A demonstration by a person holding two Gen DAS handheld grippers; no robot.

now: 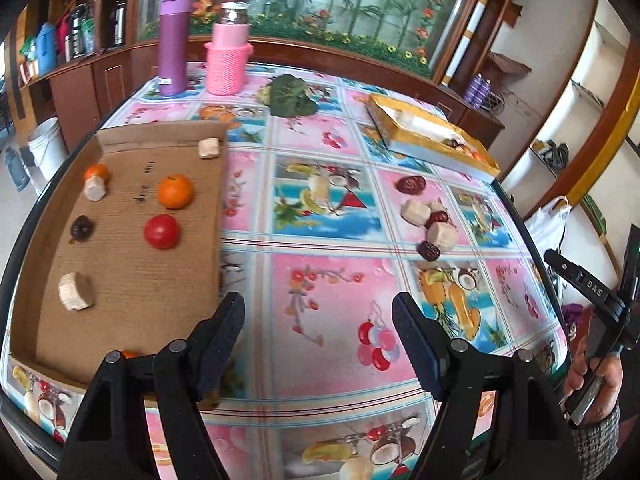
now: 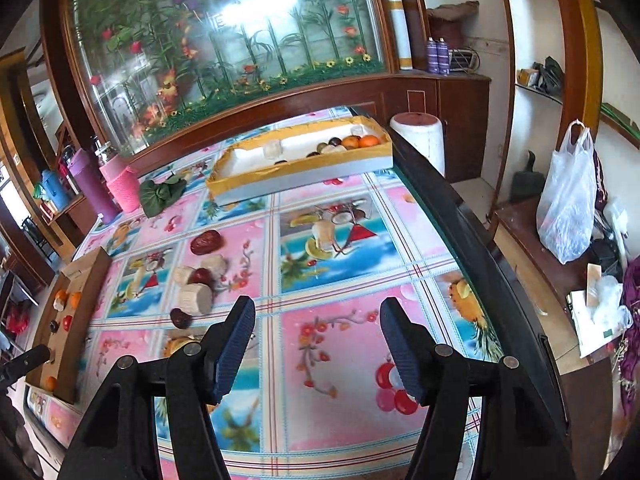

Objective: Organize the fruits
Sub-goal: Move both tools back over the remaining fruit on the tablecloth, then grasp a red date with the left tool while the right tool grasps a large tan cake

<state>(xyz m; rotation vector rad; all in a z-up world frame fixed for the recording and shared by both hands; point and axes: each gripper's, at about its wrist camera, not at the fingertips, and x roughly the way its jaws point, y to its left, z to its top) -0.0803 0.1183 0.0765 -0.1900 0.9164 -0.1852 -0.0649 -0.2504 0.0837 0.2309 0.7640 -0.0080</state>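
A flat cardboard tray (image 1: 132, 280) lies at the table's left with an orange (image 1: 176, 191), a red tomato (image 1: 161, 231), a dark fruit (image 1: 82, 228) and pale cut pieces (image 1: 76, 291). A loose pile of dark red fruits (image 1: 410, 185) and pale pieces (image 1: 416, 212) sits at centre right; it also shows in the right wrist view (image 2: 194, 298). A yellow box (image 2: 304, 168) at the far end holds oranges (image 2: 362, 142) and other fruit. My left gripper (image 1: 318, 334) is open and empty over the cloth. My right gripper (image 2: 318, 336) is open and empty, just right of the pile.
A purple flask (image 1: 173, 42) and a pink knitted holder (image 1: 227, 60) stand at the far left, with a green leaf (image 1: 290, 96) beside them. The table's dark right edge (image 2: 460, 232) drops to a side bench with a plastic bag (image 2: 568, 204). A wooden cabinet backs the table.
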